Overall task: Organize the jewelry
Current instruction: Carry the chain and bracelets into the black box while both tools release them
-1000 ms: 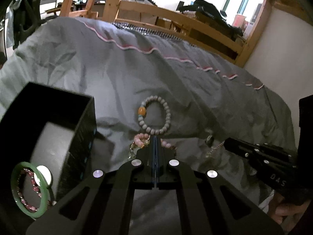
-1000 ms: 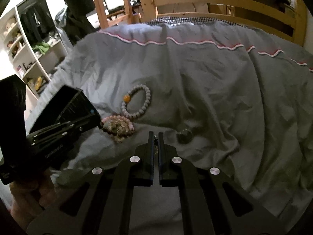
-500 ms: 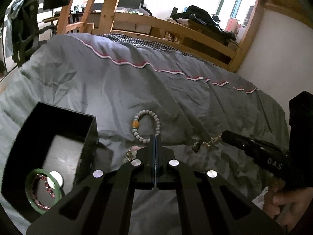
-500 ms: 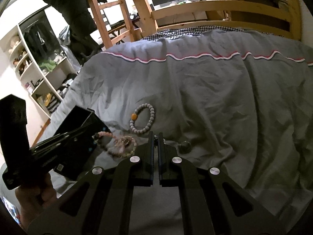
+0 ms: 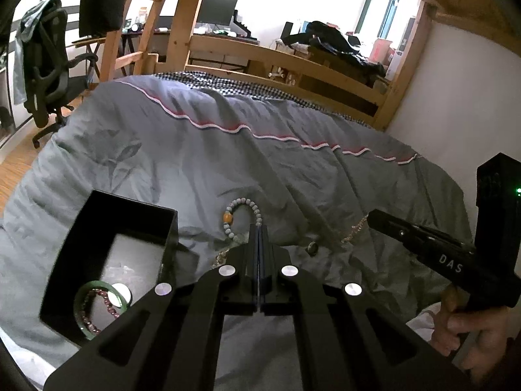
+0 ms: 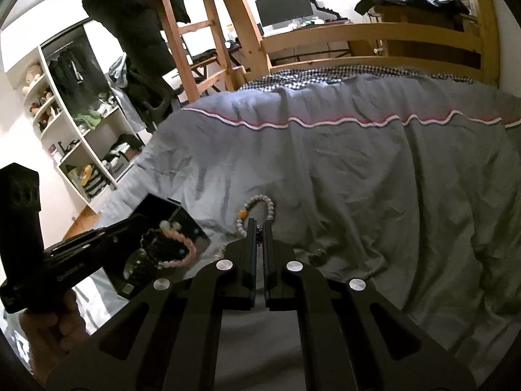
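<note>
1. The left claw (image 5: 258, 228) is pressed together, and the right wrist view shows a pink beaded bracelet (image 6: 187, 251) hanging from its tip. The bracelet dangles in front of the open black square box (image 5: 114, 254), which sits just left of and below that claw.
2. The right claw (image 6: 259, 224) is pinched on a thin metal chain (image 5: 353, 229). The chain trails down from the tip towards a small dark pendant (image 6: 317, 255) just right of that claw; I cannot tell whether the pendant is clear of the grey duvet (image 5: 195, 150).
3. The step in hand looks like carrying the pink bracelet over the box. I would swing the left claw leftwards until the loop hangs wholly inside the walls, then lower it before letting go.
4. Aim for the bare floor of the box, beyond the green bangle (image 5: 78, 312) lying in its near corner.
5. Keep the right claw well apart meanwhile, so the chain does not tangle with the beads.
6. The grey beaded bracelet with one orange bead (image 5: 241, 208) lies on the bed just ahead of both claws, not yet picked up.
</note>
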